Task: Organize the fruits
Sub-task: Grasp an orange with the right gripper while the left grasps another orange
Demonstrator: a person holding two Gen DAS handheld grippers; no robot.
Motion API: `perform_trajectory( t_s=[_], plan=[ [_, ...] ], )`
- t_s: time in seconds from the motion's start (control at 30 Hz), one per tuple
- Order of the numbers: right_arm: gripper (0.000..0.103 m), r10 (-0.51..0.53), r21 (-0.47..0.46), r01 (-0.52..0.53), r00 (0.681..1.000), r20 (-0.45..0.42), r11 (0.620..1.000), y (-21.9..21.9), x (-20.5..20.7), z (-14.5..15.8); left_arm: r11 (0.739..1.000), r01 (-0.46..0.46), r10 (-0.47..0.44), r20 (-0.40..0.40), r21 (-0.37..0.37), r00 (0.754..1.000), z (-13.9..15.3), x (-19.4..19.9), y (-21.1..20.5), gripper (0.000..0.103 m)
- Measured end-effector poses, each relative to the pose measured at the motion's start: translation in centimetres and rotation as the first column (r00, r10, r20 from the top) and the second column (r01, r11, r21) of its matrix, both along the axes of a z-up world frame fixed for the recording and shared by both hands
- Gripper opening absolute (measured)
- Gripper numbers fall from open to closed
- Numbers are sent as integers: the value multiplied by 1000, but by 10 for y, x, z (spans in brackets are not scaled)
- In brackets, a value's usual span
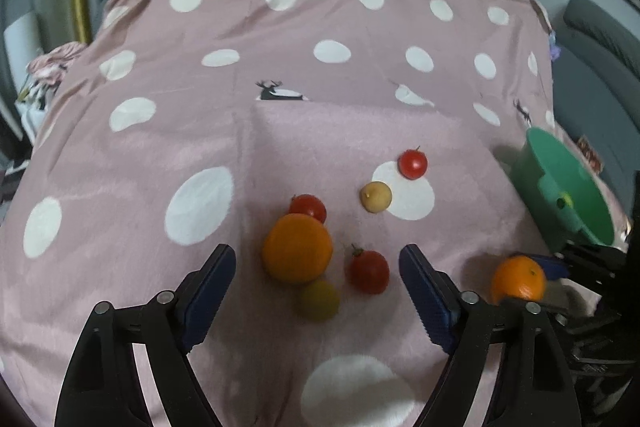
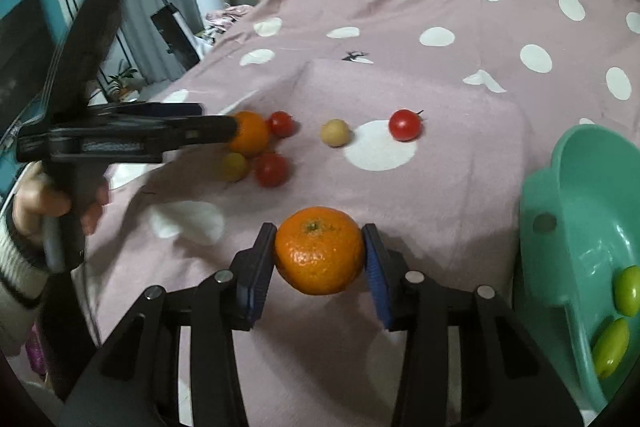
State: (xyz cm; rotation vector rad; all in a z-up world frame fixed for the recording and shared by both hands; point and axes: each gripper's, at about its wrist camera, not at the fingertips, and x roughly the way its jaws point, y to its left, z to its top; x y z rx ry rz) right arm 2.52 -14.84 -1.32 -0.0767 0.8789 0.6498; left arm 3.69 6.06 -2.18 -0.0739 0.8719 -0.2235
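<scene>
My right hand-held gripper (image 2: 319,259) has its blue pads pressed on both sides of a mandarin (image 2: 319,251), just beside the green bowl (image 2: 560,211). My left hand-held gripper (image 1: 317,281) stands wide open, gripping nothing, over a larger orange (image 1: 297,247) and cherry tomatoes (image 1: 369,271) on the spotted pink cloth (image 1: 280,131).
</scene>
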Motion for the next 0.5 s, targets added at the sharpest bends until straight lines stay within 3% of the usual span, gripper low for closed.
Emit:
perform_trajectory(
  t_s=[0.13,0.5],
  plan=[
    [44,7,31,-7,1000,-7,1000,-2,-4,-1,999,24,-23,-36,24,999,-9,15,-6,68],
    [44,2,70,-1,1000,-17,998,-9,-4,-1,996,37,-30,-86,82,996,-16,41,-8,65]
  ],
)
